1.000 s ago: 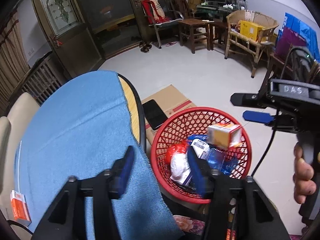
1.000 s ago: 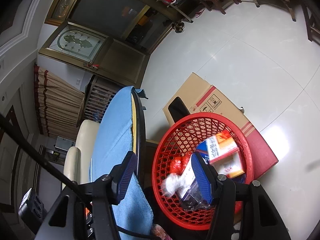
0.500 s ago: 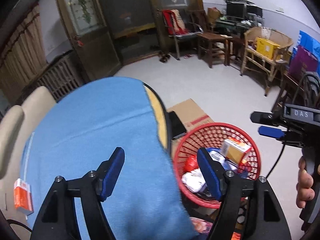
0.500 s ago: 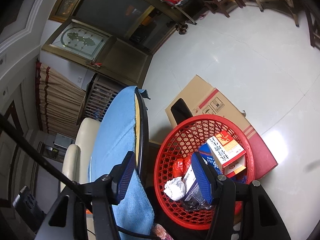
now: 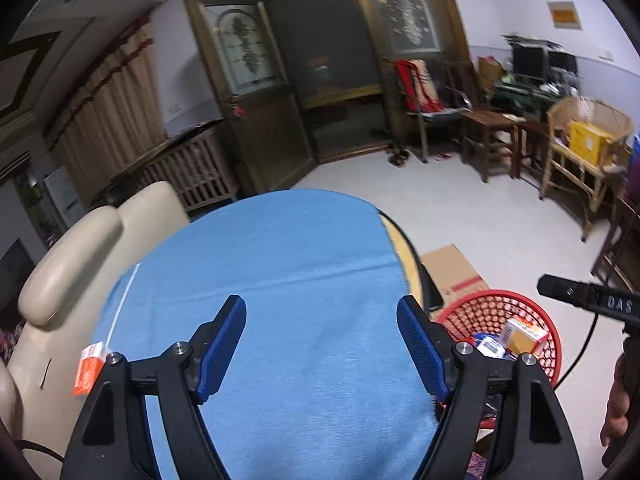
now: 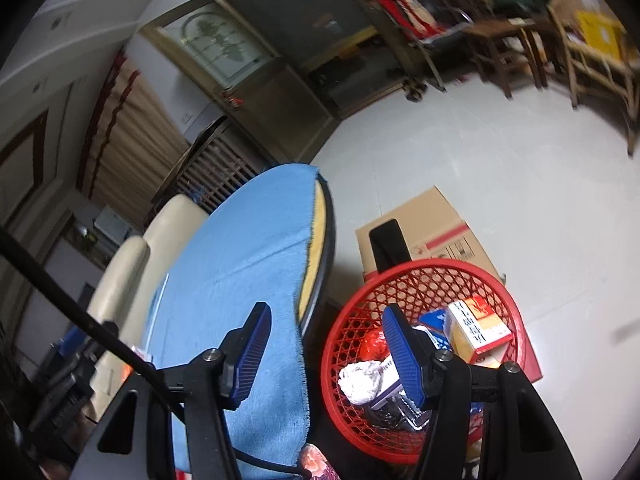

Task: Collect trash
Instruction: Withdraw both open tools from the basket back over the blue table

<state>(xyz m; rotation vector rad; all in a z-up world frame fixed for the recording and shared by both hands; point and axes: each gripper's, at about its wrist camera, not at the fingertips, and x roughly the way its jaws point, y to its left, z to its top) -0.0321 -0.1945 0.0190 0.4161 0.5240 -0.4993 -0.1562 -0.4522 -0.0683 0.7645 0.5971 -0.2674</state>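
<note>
**Both grippers empty above the desk**

The left gripper (image 5: 320, 344) hovers over the blue cloth (image 5: 280, 320), its fingers opening wider with nothing between them. The right gripper (image 6: 324, 352) hangs over the desk (image 6: 326, 216) edge, fingers spread and empty. Trash (image 6: 476, 330) lies in the red basket (image 6: 424, 276) on the floor; an orange box (image 5: 89, 367) sits at the desk's left edge.

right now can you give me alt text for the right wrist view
The right gripper, open and empty, hangs above the edge of a blue-clothed table and a red mesh basket on the floor holding boxes and a crumpled wrapper. A cardboard box lies behind the basket.
</note>
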